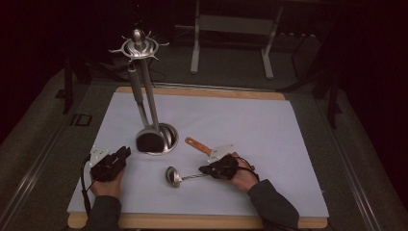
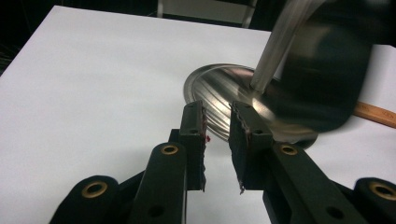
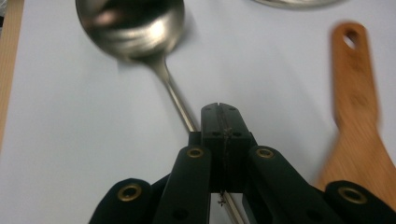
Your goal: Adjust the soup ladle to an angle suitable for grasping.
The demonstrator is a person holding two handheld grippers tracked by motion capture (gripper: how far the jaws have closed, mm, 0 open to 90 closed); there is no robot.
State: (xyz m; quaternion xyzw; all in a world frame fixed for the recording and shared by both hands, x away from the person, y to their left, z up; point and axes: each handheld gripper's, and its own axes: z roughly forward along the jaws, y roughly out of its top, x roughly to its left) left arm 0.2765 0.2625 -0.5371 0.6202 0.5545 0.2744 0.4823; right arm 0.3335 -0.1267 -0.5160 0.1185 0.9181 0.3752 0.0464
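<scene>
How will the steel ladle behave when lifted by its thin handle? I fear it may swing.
The ladle looks stiff, polished metal, so probably slippery. Its bowl sits far from the right claw, so it may droop or twist.

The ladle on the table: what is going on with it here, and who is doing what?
A person works at a white table with a gripper in each hand. The right gripper is shut on the thin handle of the metal ladle, whose bowl points toward the person's left in the high view. The left gripper has its jaws parted and holds nothing; it points at the round base of a utensil stand, where a dark utensil already hangs. A wooden-handled spatula lies beside the right hand.
</scene>
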